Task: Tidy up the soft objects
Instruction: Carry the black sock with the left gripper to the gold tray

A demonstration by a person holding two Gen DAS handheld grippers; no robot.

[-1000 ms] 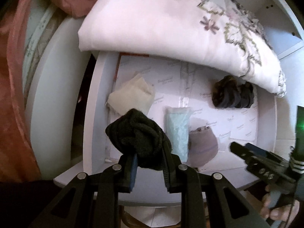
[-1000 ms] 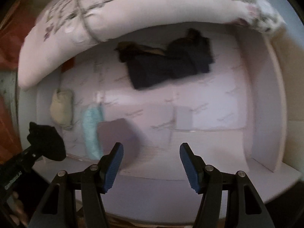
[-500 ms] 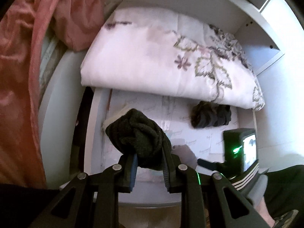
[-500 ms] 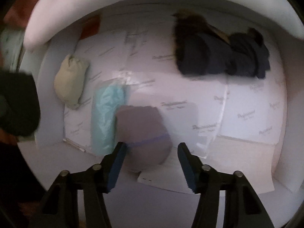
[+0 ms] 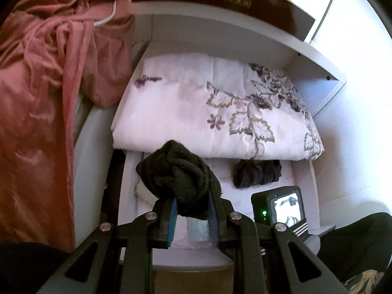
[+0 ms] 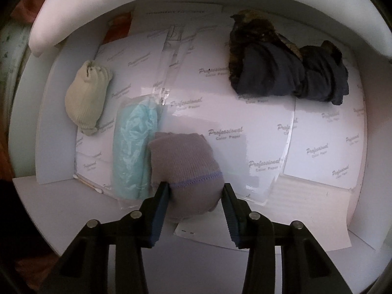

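Right wrist view: the mauve sock [image 6: 185, 169] lies at the front edge of the drawer [image 6: 58, 127], directly ahead of the right gripper [image 6: 196, 193] and already partly between its fingers. Its long axis runs away from the gripper toward the drawer's back, so the jaws straddle its near, rounded end across the short way. The jaws stand wide, with each pad just beside a flank of the sock; whether they touch it I cannot tell. A teal packet [image 6: 133, 147] lies against the sock's left side, close to the left finger. The right gripper is plainly the nearer one. The left gripper [image 5: 191, 216] is raised above the drawer's front left corner, clamped narrow on a black sock ball [image 5: 178, 174].
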